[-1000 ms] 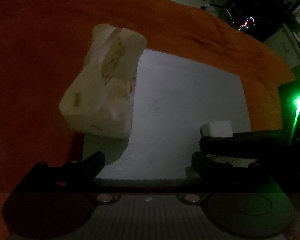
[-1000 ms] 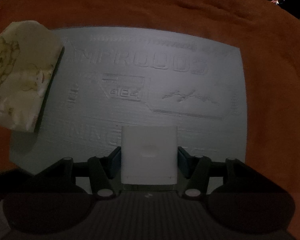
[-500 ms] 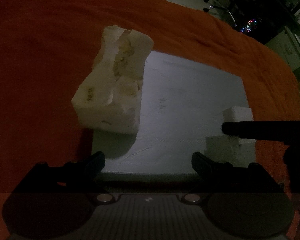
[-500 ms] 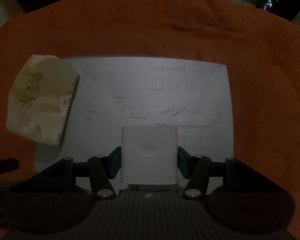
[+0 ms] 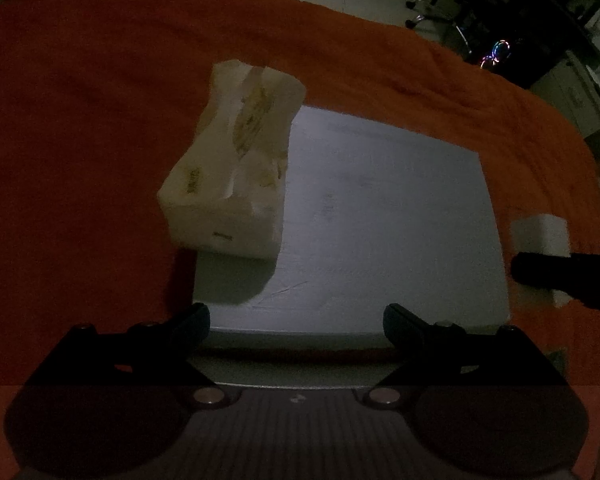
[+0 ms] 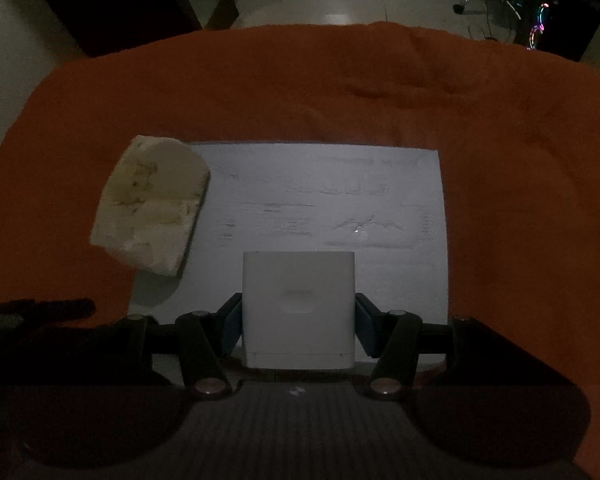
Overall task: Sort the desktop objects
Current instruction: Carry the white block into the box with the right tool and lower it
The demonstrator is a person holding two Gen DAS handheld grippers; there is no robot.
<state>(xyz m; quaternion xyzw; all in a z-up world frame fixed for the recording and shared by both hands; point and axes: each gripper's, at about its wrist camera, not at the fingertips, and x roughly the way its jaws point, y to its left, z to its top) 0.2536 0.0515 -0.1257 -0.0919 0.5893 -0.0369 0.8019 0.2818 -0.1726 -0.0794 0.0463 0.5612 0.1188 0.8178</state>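
White box (image 6: 299, 308) is clamped in right claw (image 6: 299, 320); left claw (image 5: 296, 320) is spread wide, empty. Tissue pack (image 5: 232, 180) is seen at grey mat's (image 5: 380, 220) left edge on the orange-clothed worktop (image 5: 80, 140).

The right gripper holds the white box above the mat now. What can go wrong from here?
1. The white box is held by the right gripper only at its two side faces; they look smooth, so it may slip.
2. The tissue pack lies half on the grey mat; setting the box down there could knock it.
3. The scene is dark, so edges are hard to judge.
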